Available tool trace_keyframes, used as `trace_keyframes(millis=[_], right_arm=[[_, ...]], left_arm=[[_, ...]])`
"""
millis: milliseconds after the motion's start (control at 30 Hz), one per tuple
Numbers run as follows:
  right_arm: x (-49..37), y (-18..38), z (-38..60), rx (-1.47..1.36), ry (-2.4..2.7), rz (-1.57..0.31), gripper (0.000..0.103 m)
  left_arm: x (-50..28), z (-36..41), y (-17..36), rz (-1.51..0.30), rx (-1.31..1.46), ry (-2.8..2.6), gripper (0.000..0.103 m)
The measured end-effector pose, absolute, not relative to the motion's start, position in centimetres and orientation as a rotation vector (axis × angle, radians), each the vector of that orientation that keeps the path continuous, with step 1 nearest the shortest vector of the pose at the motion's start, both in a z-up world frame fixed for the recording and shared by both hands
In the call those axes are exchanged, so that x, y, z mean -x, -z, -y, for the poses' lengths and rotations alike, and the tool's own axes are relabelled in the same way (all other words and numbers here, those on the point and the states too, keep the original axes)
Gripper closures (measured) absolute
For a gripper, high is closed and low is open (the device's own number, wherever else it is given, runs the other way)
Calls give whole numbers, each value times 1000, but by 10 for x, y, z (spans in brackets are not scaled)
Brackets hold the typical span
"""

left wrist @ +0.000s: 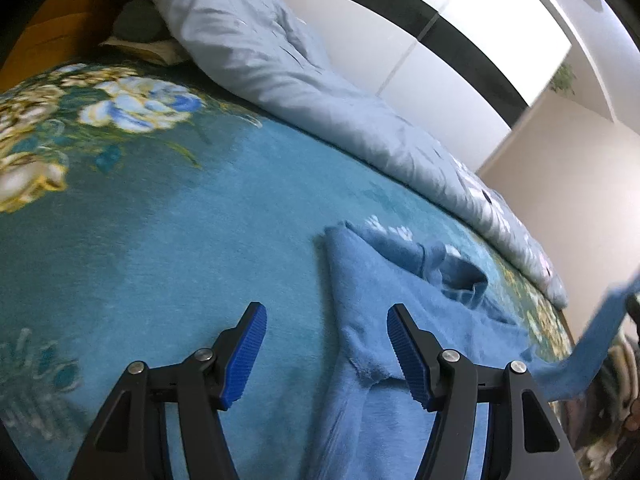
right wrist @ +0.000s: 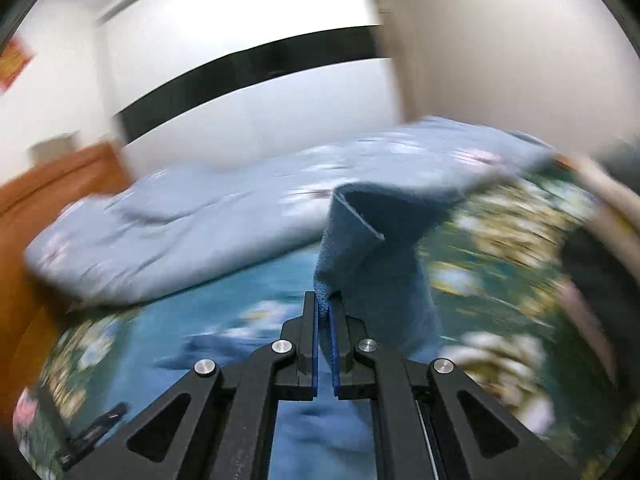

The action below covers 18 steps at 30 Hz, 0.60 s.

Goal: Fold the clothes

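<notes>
The right tongs (right wrist: 324, 304) are clamping a sleeve end of the blue garment (left wrist: 400, 312), lifting it off the bed (left wrist: 160, 220). The left tongs (left wrist: 326, 314) are hanging apart, empty, over the garment's edge. Next: carrying the sleeve across the body.

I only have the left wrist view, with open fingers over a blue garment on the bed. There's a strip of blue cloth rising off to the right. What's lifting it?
Observer: The right gripper. Its fingers are shut on a fold of the blue garment.
Operator: Is that cloth hanging loose or bunched up?
Observer: It stands up from the fingers as a curled, tube-like fold, lifted above the floral bedspread.
Operator: Anything else on the bed behind it?
Observer: A pale blue quilt lies across the far side, in front of the white wall.
</notes>
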State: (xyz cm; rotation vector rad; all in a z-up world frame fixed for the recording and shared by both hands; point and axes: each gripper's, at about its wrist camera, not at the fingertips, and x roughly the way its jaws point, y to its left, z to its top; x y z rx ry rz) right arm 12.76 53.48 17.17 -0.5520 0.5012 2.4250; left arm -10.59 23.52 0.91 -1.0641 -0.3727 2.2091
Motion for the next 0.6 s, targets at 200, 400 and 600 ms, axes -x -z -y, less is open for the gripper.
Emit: trace_keyframes(millis=[200, 400, 600], right_arm=[[-17, -141, -466, 783, -2632, -444, 99], [40, -60, -396, 1133, -2689, -404, 98], [51, -19, -367, 1355, -2662, -329, 95]], left_arm=[[85, -193, -11, 397, 1078, -2230, 36], [78, -167, 4, 421, 1169, -2217, 36], [70, -166, 0, 393, 1172, -2216, 36]])
